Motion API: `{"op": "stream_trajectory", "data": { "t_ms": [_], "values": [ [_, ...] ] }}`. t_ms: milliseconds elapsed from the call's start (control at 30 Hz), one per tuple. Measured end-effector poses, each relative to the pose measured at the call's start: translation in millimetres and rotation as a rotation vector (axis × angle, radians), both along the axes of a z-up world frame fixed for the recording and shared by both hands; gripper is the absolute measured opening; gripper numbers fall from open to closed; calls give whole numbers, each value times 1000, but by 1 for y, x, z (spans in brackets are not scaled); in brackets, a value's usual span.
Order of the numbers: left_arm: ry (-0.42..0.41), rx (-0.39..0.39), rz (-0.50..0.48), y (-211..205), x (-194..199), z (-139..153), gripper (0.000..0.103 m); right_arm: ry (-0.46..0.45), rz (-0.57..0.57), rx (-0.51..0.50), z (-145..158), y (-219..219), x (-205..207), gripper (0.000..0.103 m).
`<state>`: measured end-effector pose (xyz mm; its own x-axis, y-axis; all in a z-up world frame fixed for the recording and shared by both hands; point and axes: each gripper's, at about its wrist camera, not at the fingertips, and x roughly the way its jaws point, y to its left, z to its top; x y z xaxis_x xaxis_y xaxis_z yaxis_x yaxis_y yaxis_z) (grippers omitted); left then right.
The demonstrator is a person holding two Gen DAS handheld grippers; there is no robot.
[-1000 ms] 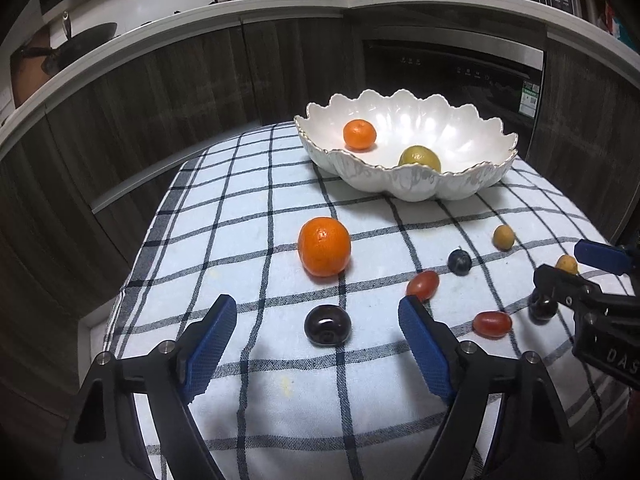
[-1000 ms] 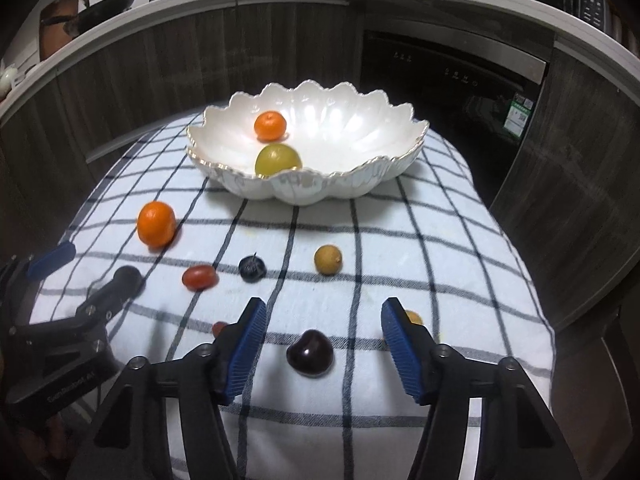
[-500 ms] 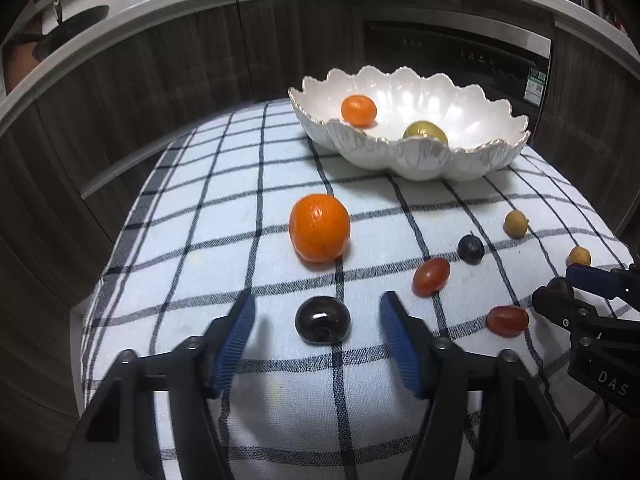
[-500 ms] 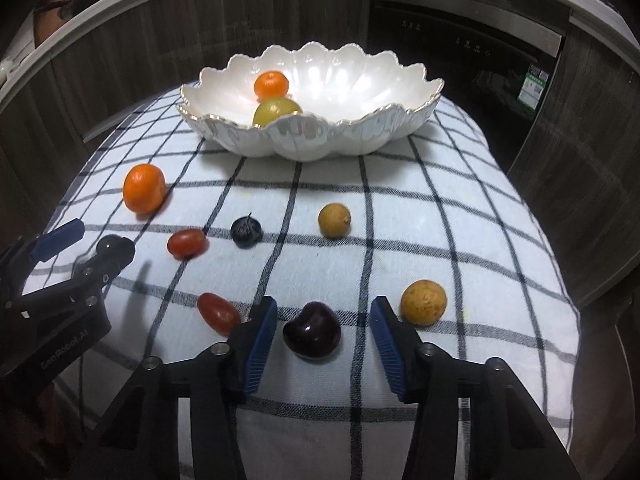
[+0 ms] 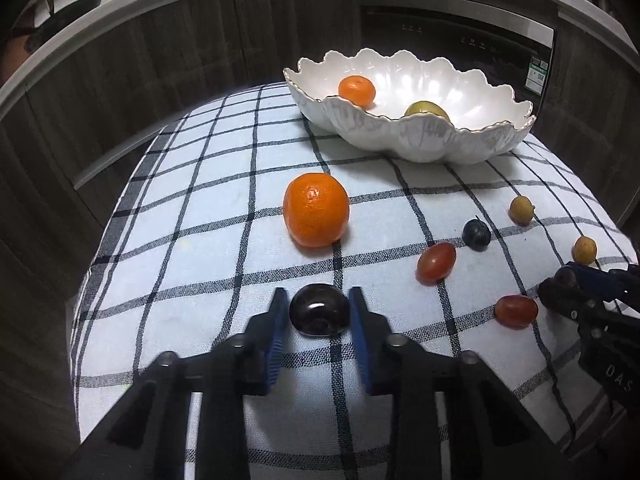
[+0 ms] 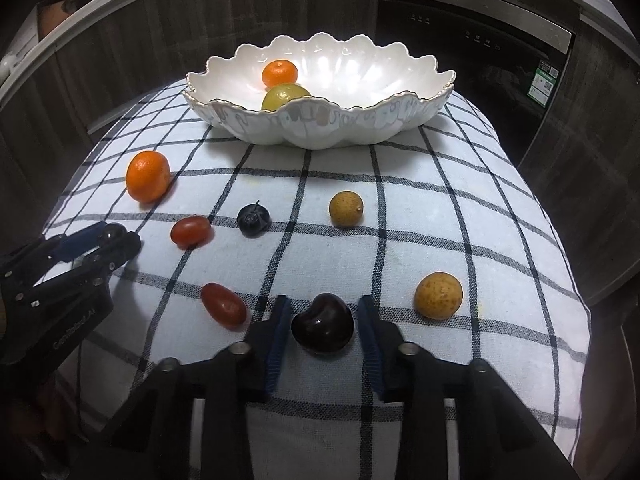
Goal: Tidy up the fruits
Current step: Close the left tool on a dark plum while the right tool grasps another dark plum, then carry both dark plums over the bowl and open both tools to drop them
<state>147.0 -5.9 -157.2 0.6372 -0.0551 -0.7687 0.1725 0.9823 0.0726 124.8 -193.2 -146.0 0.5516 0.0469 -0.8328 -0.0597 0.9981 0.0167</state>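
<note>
closing just now, the left gripper (image 5: 319, 312) pinches 1 dark cherry (image 5: 320, 315) on the checked cloth (image 5: 200, 240). the right gripper (image 6: 322, 322) has closed onto another cherry (image 6: 322, 324).

Your way to the bowl (image 6: 320, 128) is open down the cloth's (image 6: 440, 208) middle; the orange (image 5: 316, 216) and, seemingly, small fruits flank it.

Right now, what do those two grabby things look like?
Each hand-held gripper is a black frame with two long black fingers, blue ribbed pads on their inner faces and small silver bolts at the joints. The left hand-held gripper has white lettering on its side that reads roughly "GenRobot.AI" in the right wrist view. The right hand-held gripper shows white letters "DAS" in the left wrist view.
</note>
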Motion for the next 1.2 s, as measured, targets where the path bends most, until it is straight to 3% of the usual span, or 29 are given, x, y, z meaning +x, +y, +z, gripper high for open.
{"op": "stream_trajectory", "data": {
  "t_ms": [600,1200],
  "values": [
    [-28,15,18,2,-5,20,28,-54,2,22,17,-2,-4,29],
    [-86,36,10,-12,0,66,28,-130,-28,46,54,-12,15,29]
  ]
}}
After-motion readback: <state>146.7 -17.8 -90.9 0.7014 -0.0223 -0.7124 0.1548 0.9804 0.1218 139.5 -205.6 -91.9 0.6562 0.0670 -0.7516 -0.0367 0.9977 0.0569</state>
